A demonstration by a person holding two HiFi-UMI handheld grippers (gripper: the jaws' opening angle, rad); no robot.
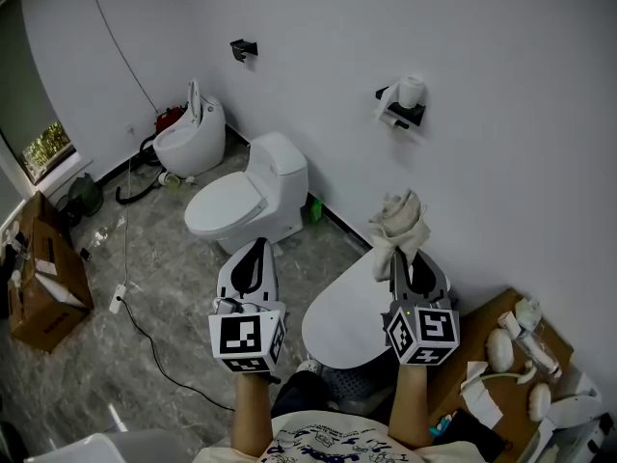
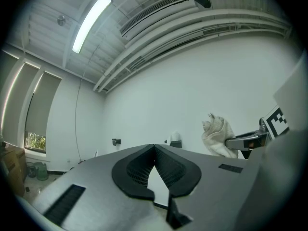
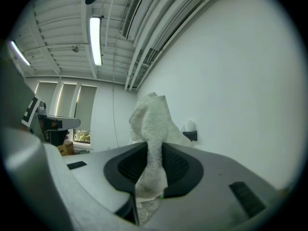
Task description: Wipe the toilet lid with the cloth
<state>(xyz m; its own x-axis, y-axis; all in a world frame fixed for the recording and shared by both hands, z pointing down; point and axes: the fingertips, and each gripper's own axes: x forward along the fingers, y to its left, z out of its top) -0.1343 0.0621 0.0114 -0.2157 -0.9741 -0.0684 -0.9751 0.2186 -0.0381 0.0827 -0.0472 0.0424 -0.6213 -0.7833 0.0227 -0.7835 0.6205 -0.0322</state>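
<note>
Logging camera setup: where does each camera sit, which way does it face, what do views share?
Head view: on the person's head, looking down at the toilet lid; both forearms, left gripper and right gripper show.
Left gripper view: on that gripper, aimed up at wall and ceiling; its shut, empty jaws show.
Right gripper view: likewise tilted up; its jaws clamp the cloth.
Shared: all three show cloth and paper holder.

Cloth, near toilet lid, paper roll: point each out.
cloth (image 1: 398, 222), head view, bunched middle.
near toilet lid (image 1: 347, 316), head view, bare centre of the top.
paper roll (image 1: 413, 90), head view, side of the roll.
</note>
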